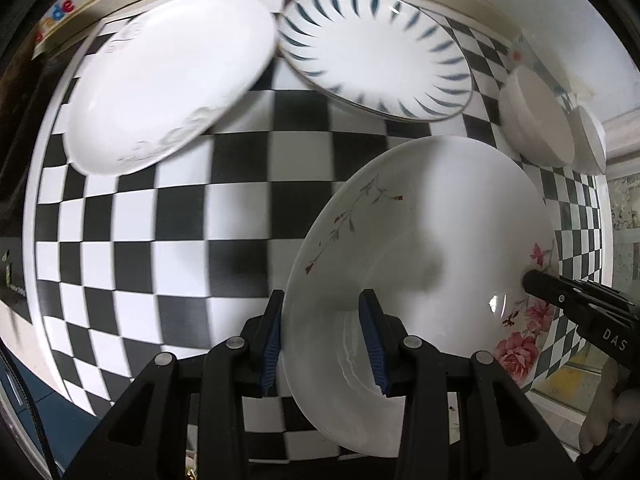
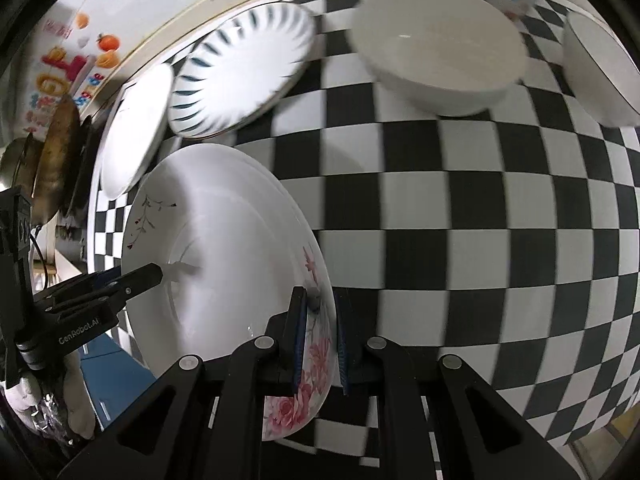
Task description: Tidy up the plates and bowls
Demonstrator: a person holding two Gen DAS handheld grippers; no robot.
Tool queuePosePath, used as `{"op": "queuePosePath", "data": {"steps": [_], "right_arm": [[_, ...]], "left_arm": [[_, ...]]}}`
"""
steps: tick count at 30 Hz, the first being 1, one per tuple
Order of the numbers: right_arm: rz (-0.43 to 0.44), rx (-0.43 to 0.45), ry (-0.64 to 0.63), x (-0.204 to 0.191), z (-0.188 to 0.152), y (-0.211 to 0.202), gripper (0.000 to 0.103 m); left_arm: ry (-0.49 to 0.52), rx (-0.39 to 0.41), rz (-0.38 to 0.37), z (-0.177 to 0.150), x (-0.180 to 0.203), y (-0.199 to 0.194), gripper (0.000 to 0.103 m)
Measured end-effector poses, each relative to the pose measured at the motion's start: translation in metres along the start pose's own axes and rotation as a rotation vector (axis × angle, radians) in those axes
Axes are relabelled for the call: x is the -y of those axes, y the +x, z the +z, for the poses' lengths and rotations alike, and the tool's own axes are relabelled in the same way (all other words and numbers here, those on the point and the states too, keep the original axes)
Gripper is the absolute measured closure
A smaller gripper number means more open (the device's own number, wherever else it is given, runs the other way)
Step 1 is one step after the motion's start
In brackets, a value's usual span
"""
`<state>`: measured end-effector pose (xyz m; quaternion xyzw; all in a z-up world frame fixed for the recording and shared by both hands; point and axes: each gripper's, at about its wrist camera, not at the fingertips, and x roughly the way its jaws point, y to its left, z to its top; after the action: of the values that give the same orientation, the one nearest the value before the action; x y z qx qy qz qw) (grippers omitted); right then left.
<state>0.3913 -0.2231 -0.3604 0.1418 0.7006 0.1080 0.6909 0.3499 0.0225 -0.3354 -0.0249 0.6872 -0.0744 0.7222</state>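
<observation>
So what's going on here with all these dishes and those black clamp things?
A person is tidying crockery with a two-finger gripper in each hand. The left gripper and the right gripper both clamp opposite edges of one white plate with pink roses, held above the black-and-white checkered tabletop. Lying on the table are a plain white embossed plate, a white plate with blue-grey streaks and a white ceramic bowl.
</observation>
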Motion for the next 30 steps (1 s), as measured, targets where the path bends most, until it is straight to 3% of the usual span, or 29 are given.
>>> {"op": "queuePosePath", "data": {"steps": [14,24,30], "right_arm": [[0.001,-0.025,-0.009,0.04,0.002,0.003,0.088],[-0.007,-0.047,-0.035,0.041,0.004,0.008,0.088],[0.007,-0.097,0.011,0.045,0.005,0.011,0.085]], "left_arm": [[-0.035,-0.035,0.031,0.017,0.028,0.032,0.069],[-0.057,-0.01,0.038,0.009,0.034,0.029,0.069],[-0.083,0.017,-0.006,0.004,0.026,0.006,0.068]]}}
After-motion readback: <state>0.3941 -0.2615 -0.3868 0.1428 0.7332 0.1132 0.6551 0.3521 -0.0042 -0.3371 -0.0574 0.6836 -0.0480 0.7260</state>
